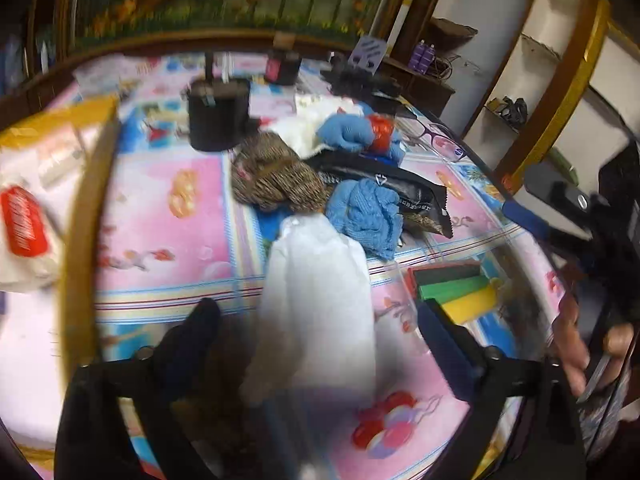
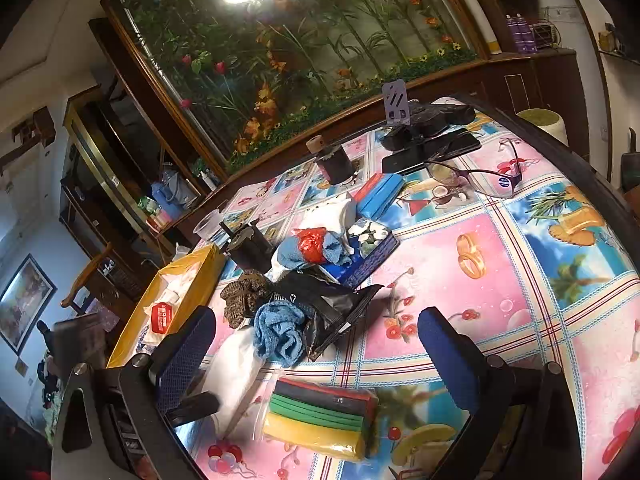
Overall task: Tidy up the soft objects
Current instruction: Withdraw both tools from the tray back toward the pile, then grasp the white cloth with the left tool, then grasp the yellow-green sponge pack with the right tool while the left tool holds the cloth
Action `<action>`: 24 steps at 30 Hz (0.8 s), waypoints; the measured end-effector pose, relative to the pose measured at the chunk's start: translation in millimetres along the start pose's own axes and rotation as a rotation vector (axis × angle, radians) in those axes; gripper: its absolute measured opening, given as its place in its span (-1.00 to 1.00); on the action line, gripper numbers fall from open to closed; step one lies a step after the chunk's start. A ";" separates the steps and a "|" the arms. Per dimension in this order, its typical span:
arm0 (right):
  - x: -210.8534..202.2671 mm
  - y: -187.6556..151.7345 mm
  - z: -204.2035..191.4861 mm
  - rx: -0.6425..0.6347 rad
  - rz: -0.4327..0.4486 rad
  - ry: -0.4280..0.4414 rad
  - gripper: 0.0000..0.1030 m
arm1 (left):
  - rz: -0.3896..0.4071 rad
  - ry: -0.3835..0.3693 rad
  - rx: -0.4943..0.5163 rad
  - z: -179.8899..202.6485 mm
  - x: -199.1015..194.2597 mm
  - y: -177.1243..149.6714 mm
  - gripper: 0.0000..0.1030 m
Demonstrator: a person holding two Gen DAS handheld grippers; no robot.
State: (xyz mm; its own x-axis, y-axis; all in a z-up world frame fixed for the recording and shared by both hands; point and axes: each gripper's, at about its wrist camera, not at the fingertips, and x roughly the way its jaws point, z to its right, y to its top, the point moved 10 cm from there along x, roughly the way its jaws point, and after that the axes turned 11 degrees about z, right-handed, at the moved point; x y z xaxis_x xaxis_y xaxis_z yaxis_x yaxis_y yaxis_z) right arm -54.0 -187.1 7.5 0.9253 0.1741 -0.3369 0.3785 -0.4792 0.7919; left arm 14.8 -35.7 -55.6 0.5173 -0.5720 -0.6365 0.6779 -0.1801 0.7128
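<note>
A pile of soft things lies mid-table: a brown knit piece (image 1: 276,176) (image 2: 244,296), a crumpled blue cloth (image 1: 366,210) (image 2: 278,330), a black packet (image 1: 384,184) (image 2: 332,304), another blue cloth with a red bag (image 1: 352,132) (image 2: 312,246). A white soft pack (image 1: 320,304) (image 2: 234,364) sits between the fingers of my left gripper (image 1: 316,328), whose jaws stand wide apart; the view is blurred. My right gripper (image 2: 316,344) is open and empty above a bagged stack of coloured sponges (image 2: 320,416) (image 1: 452,288).
A yellow box (image 2: 176,300) (image 1: 52,120) with white packs stands at the left. A black cylinder holder (image 1: 218,114) (image 2: 250,246), glasses (image 2: 476,176), a phone (image 2: 432,152), a blue pack (image 2: 378,194) and a dark pot (image 2: 336,162) lie farther back on the patterned tablecloth (image 2: 520,280).
</note>
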 end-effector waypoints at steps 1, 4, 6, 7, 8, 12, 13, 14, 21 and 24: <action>0.1 -0.9 -0.2 0.000 -0.003 0.003 0.99 | -0.009 0.014 -0.010 -1.8 4.3 0.4 0.46; 2.4 -2.6 -1.1 0.003 -0.011 0.009 0.99 | 0.002 0.082 0.045 -3.3 10.9 3.4 0.16; 3.7 -3.6 -1.8 0.001 -0.018 0.009 0.99 | 0.018 0.092 0.056 -3.3 10.6 3.3 -0.46; 4.4 -4.5 -2.0 -0.001 -0.022 0.009 0.99 | 0.021 0.072 0.036 -4.1 9.7 3.3 -0.63; 5.3 -5.7 -2.1 -0.004 -0.027 0.006 0.99 | 0.027 0.055 0.010 -6.7 8.4 4.4 -0.71; 9.7 -15.9 -5.6 -0.036 -0.076 0.004 0.99 | 0.127 0.036 -0.062 -19.5 -12.0 15.9 -0.73; 11.9 -20.1 -4.9 -0.057 -0.096 -0.011 0.99 | 0.150 0.026 -0.064 -19.7 -17.8 17.7 -0.73; 14.5 -24.0 -4.0 -0.065 -0.116 -0.020 0.99 | 0.166 0.018 -0.063 -18.4 -19.5 21.5 -0.73; 28.7 -77.3 -24.9 -0.167 -0.341 0.044 0.99 | 0.186 -0.012 -0.078 -20.0 -23.8 27.0 -0.73; 15.2 -86.4 -42.9 -0.213 -0.377 0.102 0.99 | 0.191 -0.013 -0.080 -21.2 -25.4 27.6 -0.73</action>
State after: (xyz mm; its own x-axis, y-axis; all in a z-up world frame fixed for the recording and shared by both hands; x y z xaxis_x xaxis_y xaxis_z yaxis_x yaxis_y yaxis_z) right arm -71.6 -106.1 -44.2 0.7155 0.3920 -0.5783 0.6761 -0.1804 0.7144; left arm 31.4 -9.2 -26.0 0.6338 -0.6004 -0.4877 0.6079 -0.0034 0.7940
